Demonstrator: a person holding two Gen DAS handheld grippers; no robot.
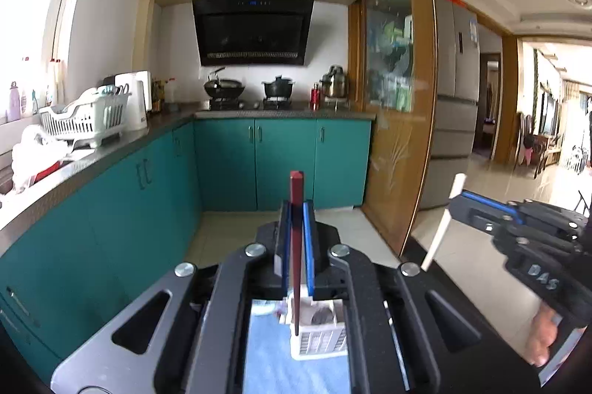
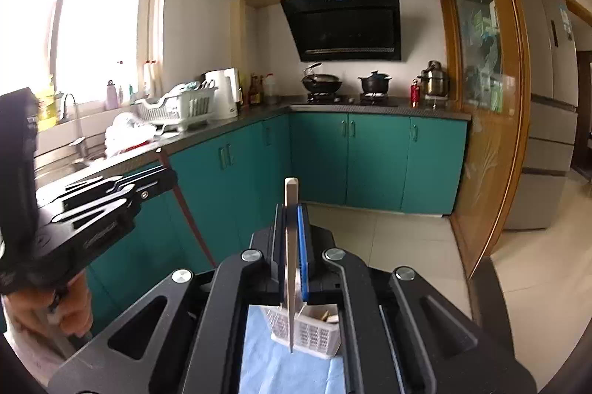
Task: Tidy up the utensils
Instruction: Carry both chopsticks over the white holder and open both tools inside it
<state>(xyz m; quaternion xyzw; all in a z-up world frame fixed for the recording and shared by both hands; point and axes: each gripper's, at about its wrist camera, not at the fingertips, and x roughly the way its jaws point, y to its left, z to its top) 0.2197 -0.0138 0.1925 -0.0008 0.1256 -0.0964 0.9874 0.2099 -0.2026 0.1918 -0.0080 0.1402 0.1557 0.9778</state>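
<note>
Left gripper [image 1: 296,231] clenched red chopstick [image 1: 296,246]; right gripper [image 2: 292,235] clenched pale chopstick [image 2: 291,246]. White basket [image 2: 314,334] at six o'clock below; neither dropped in yet.

1. the left gripper [image 1: 296,209] holds a chopstick [image 1: 296,246] upright between its fingers, above the basket [image 1: 322,338] on the cloth [image 1: 273,357].
2. the right gripper [image 1: 458,201], at its 3 o'clock, holds another chopstick [image 1: 444,224].
3. the stove [image 1: 244,104] stands on the counter at 12 o'clock, the dish rack [image 1: 85,120] at 10.
</note>
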